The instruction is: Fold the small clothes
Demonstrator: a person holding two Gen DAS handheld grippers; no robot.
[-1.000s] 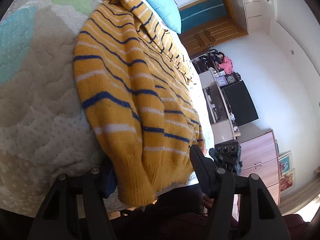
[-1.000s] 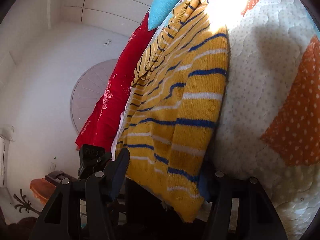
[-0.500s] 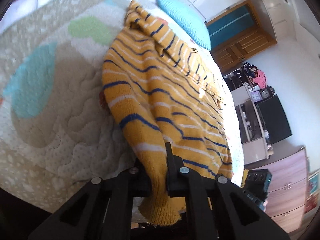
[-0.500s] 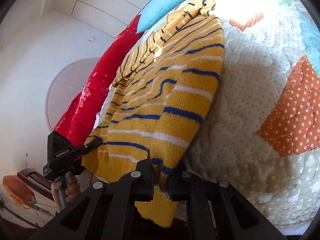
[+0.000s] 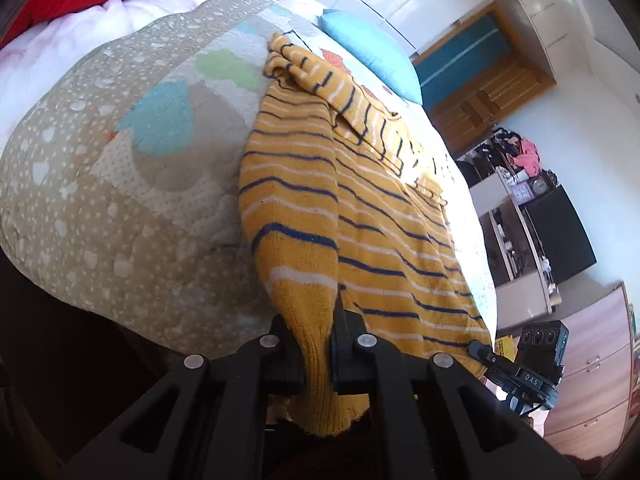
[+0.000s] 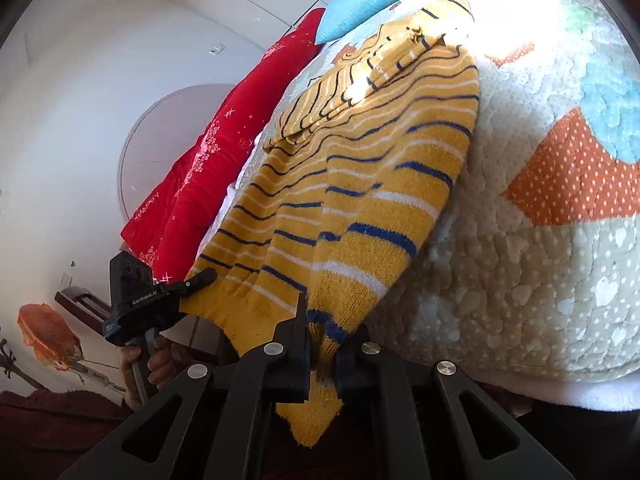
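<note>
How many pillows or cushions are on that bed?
2: a blue cushion beyond the yellow striped sweater, and a long red pillow along the bed's edge. Others may lie out of view.

"GenRobot.AI" on the left gripper (image 6: 199, 279); "DAS" on the right gripper (image 5: 479, 349).

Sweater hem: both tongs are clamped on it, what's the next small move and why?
Probably lift both corners together and carry them up toward the collar. The left tongs and right tongs each pinch a bottom corner of the yellow striped sweater, which lies lengthwise on the quilt with its hem hanging off the edge, so a bottom-to-top fold looks due.
</note>
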